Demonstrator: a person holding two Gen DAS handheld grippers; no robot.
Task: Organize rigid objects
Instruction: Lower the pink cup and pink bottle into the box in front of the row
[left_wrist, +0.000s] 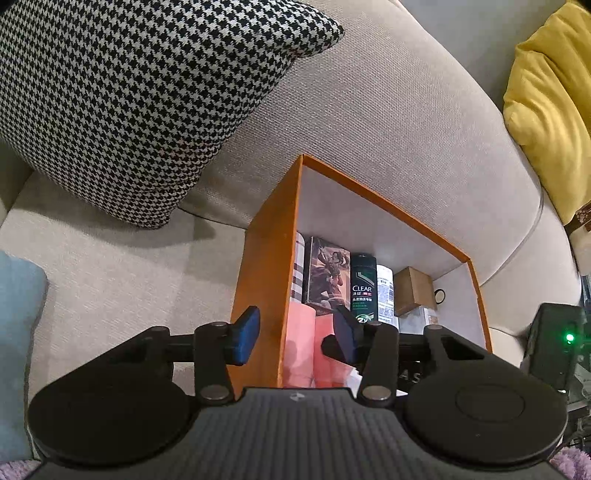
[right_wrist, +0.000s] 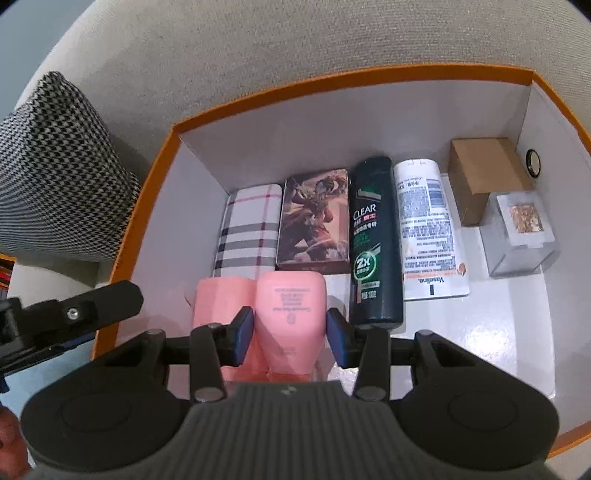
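An orange box (right_wrist: 162, 155) with a white inside sits on a beige sofa. Along its back lie a plaid case (right_wrist: 249, 229), a picture box (right_wrist: 314, 218), a dark CLEAR bottle (right_wrist: 375, 240), a white Vaseline bottle (right_wrist: 428, 229), a brown carton (right_wrist: 484, 177) and a clear cube (right_wrist: 517, 232). My right gripper (right_wrist: 290, 336) is shut on a pink bottle (right_wrist: 291, 306) low at the box's front, beside a second pink bottle (right_wrist: 218, 306). My left gripper (left_wrist: 295, 334) is open and straddles the orange box's left wall (left_wrist: 269, 258), one pad outside and one inside.
A houndstooth cushion (left_wrist: 129, 92) leans on the sofa back (left_wrist: 388, 110) left of the box. A yellow cushion (left_wrist: 550, 103) sits at the right and a blue one (left_wrist: 14, 314) at the left. A black device with a green light (left_wrist: 554, 339) stands right of the box.
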